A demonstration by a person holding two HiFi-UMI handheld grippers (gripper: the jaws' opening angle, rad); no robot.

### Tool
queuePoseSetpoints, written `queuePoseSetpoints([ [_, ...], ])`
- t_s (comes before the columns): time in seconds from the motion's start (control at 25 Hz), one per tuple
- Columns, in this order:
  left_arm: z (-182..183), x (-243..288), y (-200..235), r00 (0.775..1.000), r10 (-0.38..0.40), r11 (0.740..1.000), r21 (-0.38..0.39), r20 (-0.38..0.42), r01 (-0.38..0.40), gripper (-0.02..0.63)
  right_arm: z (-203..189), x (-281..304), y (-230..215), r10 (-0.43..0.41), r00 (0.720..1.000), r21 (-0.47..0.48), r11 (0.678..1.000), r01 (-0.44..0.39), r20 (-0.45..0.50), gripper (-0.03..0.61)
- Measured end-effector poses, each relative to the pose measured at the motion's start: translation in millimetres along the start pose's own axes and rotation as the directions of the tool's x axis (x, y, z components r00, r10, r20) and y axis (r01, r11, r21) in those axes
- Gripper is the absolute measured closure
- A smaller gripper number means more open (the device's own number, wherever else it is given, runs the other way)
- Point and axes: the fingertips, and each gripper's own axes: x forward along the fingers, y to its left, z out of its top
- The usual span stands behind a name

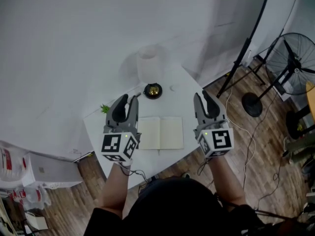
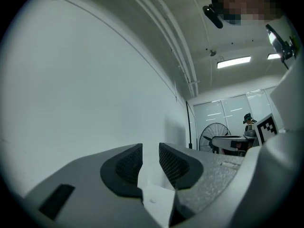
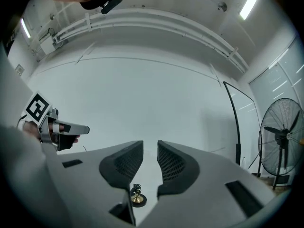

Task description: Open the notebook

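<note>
Though open, notebook (image 1: 160, 132) well below jaws

Studio-like room, white wall (image 1: 74, 38), pedestal fan (image 1: 294, 62), tripod stand (image 1: 244, 49), cables (image 1: 252, 140)

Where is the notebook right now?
In the head view, the notebook lies open on the white table, seen between the left gripper and right gripper, just in front of a small black-and-gold ornament.
</note>
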Motion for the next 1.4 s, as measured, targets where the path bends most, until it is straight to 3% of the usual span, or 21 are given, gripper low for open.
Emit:
queuePoseSetpoints([
  [0.24, 21, 6, 14, 0.999, 0.035, 0.996, 0.087, 0.028, -0.037, 0.511, 4, 3, -20, -0.038, 0.999, 0.011, 0.999, 0.038, 0.001, 0.503],
  [1.4, 5, 10, 14, 0.999, 0.042, 0.995, 0.087, -0.013, -0.041, 0.525, 1, 7, -26, -0.017, 1.0, -0.006, 1.0, 0.017, -0.001, 0.506],
])
